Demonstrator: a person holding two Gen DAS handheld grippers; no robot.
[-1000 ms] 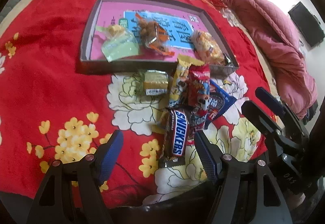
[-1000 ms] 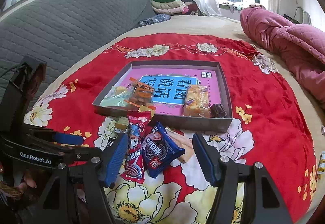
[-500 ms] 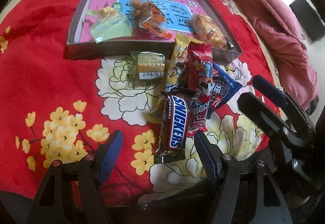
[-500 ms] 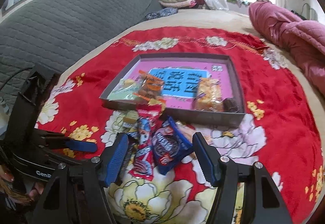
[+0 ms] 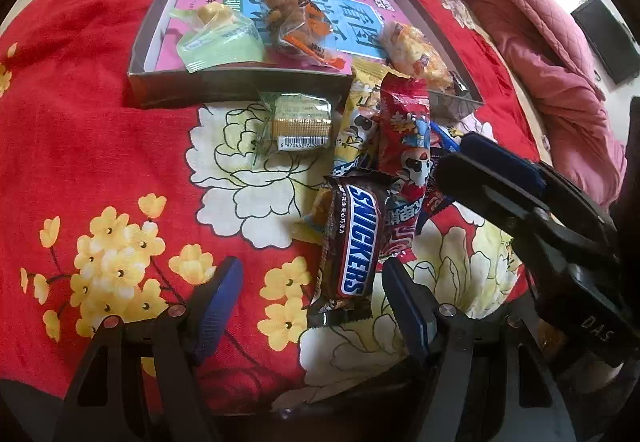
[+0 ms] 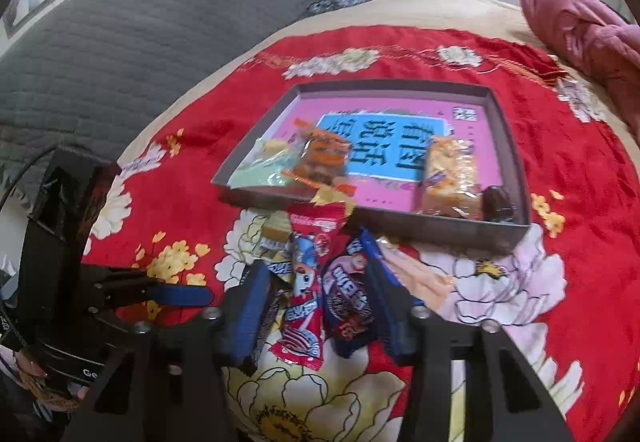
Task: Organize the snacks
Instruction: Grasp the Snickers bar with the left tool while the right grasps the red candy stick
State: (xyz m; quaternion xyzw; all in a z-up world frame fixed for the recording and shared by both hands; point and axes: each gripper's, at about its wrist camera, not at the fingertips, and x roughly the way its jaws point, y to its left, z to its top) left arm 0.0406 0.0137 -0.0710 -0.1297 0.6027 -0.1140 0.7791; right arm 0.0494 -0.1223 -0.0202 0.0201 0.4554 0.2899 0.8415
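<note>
Bedspread (image 5: 100,145) lies bare left of the snack pile below the tray (image 5: 224,83)'s near wall, where right gripper (image 6: 316,306) closes around the red (image 6: 302,306) and blue packets (image 6: 348,298) while left gripper (image 5: 308,290) gapes over SNICKERS bar (image 5: 354,242).

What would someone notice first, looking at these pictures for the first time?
Probably the bright red floral blanket and the heap of snack packs on it, the Snickers bar lying nearest the left gripper. Behind the heap sits a shallow box with a pink and blue bottom, already holding several snacks. The right gripper is closing around the blue cookie pack and red pack.
</note>
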